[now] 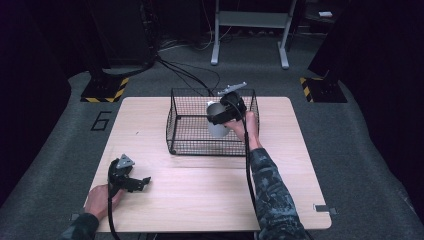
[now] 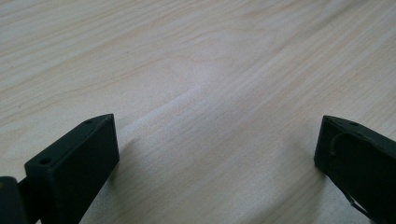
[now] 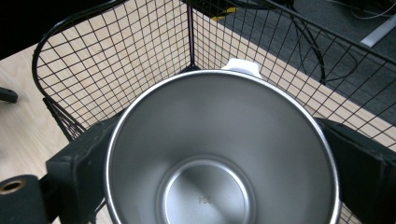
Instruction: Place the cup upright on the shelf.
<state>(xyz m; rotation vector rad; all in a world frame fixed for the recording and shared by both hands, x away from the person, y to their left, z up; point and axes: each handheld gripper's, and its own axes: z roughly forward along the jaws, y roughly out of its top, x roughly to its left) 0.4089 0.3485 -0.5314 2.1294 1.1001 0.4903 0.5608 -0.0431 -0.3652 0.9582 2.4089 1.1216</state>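
Note:
A steel cup (image 1: 216, 126) with a white outside and a white handle tab (image 3: 243, 66) hangs inside the black wire basket (image 1: 187, 107), above its floor. My right gripper (image 1: 222, 116) is shut on the cup, one jaw on each side of its rim, and I look straight down into the empty cup (image 3: 219, 154). My left gripper (image 1: 137, 184) rests low over the bare wooden table (image 2: 210, 70) near the front left edge. It is open, its fingers (image 2: 77, 158) wide apart with nothing between them.
The basket stands at the back middle of the wooden table (image 1: 150, 210). Beyond the table lie black cables (image 1: 190, 75), a grey stand's legs (image 1: 250, 30) and yellow-black striped bases (image 1: 105, 92) on the grey floor.

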